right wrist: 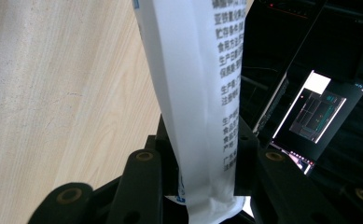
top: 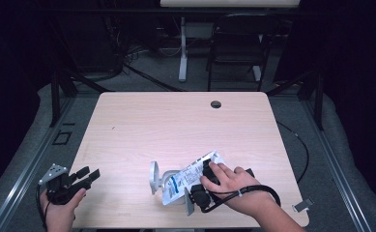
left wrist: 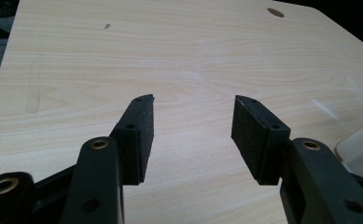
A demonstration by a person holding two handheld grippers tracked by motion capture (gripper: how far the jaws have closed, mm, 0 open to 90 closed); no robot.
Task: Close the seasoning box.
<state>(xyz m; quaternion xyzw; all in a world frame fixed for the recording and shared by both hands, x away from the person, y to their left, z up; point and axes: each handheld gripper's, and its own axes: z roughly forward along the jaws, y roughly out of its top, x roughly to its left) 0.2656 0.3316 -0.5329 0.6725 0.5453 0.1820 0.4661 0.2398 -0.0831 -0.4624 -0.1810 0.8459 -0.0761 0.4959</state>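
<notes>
A white packet [top: 188, 176] with blue and black print lies near the table's front edge, slanting up to the right. My right gripper [top: 202, 181] is shut on it, a hand wrapped over the top. In the right gripper view the packet [right wrist: 193, 93] runs up between the black jaws of my right gripper [right wrist: 202, 140], which clamp its lower end. A white round-rimmed container [top: 153, 177] sits at the packet's left end, partly under it. My left gripper [top: 90, 174] is held at the front left corner, open and empty, as it also appears in its own view [left wrist: 193, 105].
The light wood table [top: 176, 125] has a cable hole [top: 216, 104] at the back. A small metal clip [top: 302, 204] lies at the front right corner. A black chair [top: 236, 43] and a white desk leg [top: 182, 48] stand beyond. A lit screen [right wrist: 317, 116] glows off the table.
</notes>
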